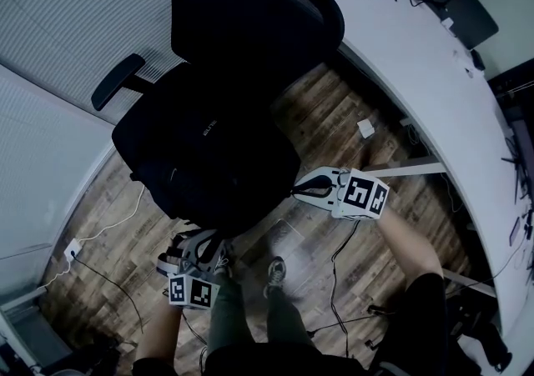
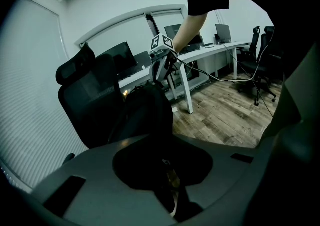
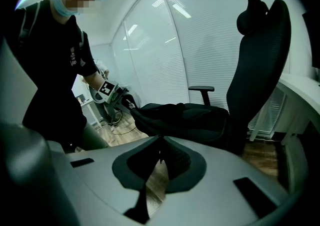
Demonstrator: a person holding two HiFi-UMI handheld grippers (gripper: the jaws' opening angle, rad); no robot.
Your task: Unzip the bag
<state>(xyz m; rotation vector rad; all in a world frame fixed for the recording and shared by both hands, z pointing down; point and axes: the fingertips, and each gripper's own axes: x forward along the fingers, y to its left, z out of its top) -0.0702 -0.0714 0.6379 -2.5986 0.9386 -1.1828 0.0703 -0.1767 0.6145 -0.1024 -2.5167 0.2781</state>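
A black bag (image 1: 217, 157) lies on the seat of a black office chair (image 1: 250, 7). My left gripper (image 1: 200, 243) is at the bag's near left end, shut on its black fabric (image 2: 147, 115); a bit of zipper glints between the jaws. My right gripper (image 1: 302, 191) is at the bag's right end. In the right gripper view it (image 3: 160, 152) is shut on a thin black pull strip (image 3: 145, 195) from the bag (image 3: 185, 117). Each gripper shows in the other's view: the right gripper (image 2: 161, 62) beyond the bag, the left gripper (image 3: 111, 93) at the bag's far end.
A white desk (image 1: 417, 74) with monitors curves along the right. Its leg (image 1: 409, 168) stands close behind my right gripper. Cables and a wall socket (image 1: 73, 248) lie on the wooden floor. The person's legs and a shoe (image 1: 275, 270) are between the grippers. White blinds fill the left.
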